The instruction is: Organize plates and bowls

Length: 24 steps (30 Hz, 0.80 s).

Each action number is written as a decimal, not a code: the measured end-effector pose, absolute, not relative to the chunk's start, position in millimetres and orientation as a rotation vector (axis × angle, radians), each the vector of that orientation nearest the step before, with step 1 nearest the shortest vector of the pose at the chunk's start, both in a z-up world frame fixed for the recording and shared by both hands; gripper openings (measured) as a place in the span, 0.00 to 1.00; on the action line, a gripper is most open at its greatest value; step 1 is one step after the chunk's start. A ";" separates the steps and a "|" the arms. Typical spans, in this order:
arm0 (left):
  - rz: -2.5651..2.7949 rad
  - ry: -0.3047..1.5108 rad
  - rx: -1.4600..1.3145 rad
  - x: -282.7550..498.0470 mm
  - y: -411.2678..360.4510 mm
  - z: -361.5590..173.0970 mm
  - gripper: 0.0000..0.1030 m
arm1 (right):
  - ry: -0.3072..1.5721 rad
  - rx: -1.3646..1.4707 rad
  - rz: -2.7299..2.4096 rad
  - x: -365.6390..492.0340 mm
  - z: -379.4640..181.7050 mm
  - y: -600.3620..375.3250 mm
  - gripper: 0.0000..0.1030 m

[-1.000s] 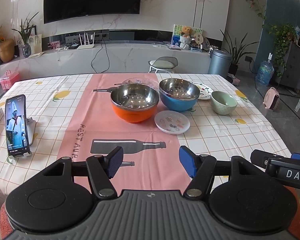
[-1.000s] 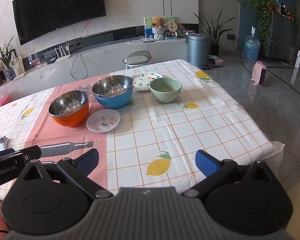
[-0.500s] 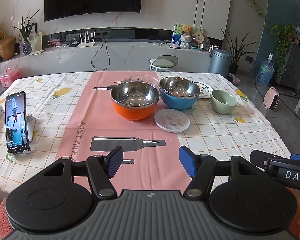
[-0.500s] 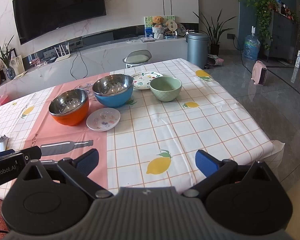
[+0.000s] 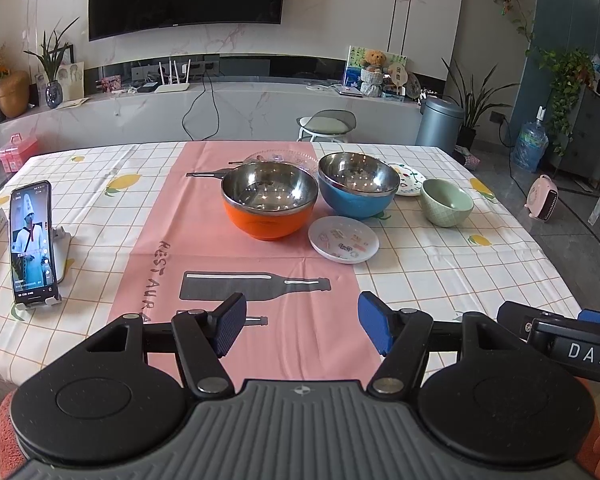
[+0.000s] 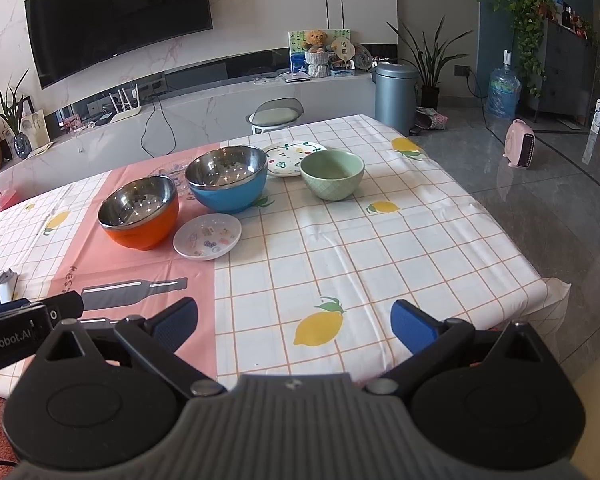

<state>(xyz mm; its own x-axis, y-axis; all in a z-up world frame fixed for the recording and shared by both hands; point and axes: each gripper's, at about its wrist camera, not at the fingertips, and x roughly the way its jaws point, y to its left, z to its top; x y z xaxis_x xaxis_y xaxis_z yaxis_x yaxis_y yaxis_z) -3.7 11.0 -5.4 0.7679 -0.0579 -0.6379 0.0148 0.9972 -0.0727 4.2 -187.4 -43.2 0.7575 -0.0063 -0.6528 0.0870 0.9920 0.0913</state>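
Note:
An orange steel-lined bowl [image 5: 269, 206] [image 6: 139, 212] and a blue steel-lined bowl [image 5: 358, 184] [image 6: 227, 178] stand side by side mid-table. A green ceramic bowl [image 5: 447, 201] [image 6: 332, 174] sits to their right. A small white patterned plate [image 5: 343, 239] [image 6: 207, 236] lies in front of them, a second decorated plate [image 5: 409, 179] [image 6: 292, 153] behind, and a clear glass plate [image 5: 280, 157] [image 6: 168, 169] at the back. My left gripper [image 5: 302, 326] hangs open over the near pink runner. My right gripper [image 6: 294, 322] is open and empty above the near edge.
A phone on a stand [image 5: 32, 244] stands at the table's left side. The right table edge [image 6: 556, 292] drops to a tiled floor. A stool [image 5: 327, 124] sits behind the table, with a grey bin [image 6: 394, 98] beyond it.

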 end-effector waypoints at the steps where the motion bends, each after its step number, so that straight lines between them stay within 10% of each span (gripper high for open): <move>1: -0.040 0.694 -0.065 -4.1 10.9 -5.3 0.74 | 0.710 0.118 -0.050 4.2 -43.3 -187.2 0.98; 24: -0.053 0.692 -0.088 -7.4 12.0 -7.7 0.74 | 0.723 0.125 -0.042 4.6 -46.5 -185.9 0.98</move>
<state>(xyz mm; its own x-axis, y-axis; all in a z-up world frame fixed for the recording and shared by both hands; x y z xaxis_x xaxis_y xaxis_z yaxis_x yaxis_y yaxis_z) -7.4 12.0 -7.7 0.7689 -0.0781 -0.6346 0.0195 0.9949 -0.0989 4.6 -185.9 -46.5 0.7496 0.0045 -0.6618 0.0819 0.9917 0.0995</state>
